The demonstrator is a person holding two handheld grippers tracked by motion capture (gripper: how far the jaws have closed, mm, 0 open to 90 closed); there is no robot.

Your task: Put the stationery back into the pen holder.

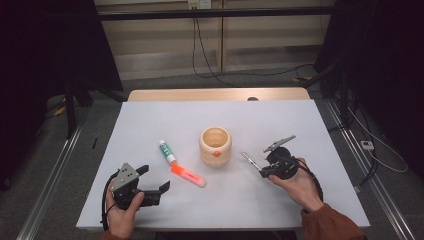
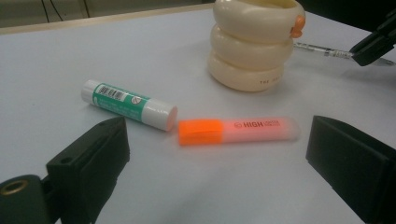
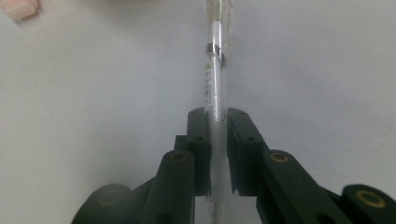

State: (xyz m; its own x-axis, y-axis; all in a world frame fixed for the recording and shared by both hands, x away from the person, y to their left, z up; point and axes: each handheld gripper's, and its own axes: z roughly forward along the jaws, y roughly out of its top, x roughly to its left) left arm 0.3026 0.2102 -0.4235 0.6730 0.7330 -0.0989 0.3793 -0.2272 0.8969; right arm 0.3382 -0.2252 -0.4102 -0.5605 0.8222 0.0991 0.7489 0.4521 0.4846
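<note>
A: What is the right claw [image 3: 217, 122] holding?

B: A slim pen [image 3: 215, 84]. Its barrel is clear plastic with small print along one side and a thin dark band partway up. The two black jaws are pressed against the barrel from both sides, near one end of it.

A: Where is the pen on the table [image 1: 150, 115]?

B: In the high view the pen [image 1: 248, 159] sticks out of the right claw [image 1: 261, 170] toward the cream cup [image 1: 215, 146], just to that cup's right and low over the white surface. I cannot tell whether its far tip touches the table. In the left gripper view the pen [image 2: 322, 51] runs out from behind the cup [image 2: 254, 42] to the dark jaw tips at the right edge.

A: And the cup?

B: Cream, built like three stacked rings, open on top, with a small orange knob on its side. It stands upright near the middle of the table.

A: The left claw [image 2: 217, 158]?

B: Its jaws stand wide apart with nothing between them, low over the table's near left part. Ahead of it lies an orange highlighter [image 2: 238, 130], cap bright orange, body pale and translucent with printed lettering. Just beside its cap end lies a green and white glue stick [image 2: 128, 103] with a barcode label.
</note>
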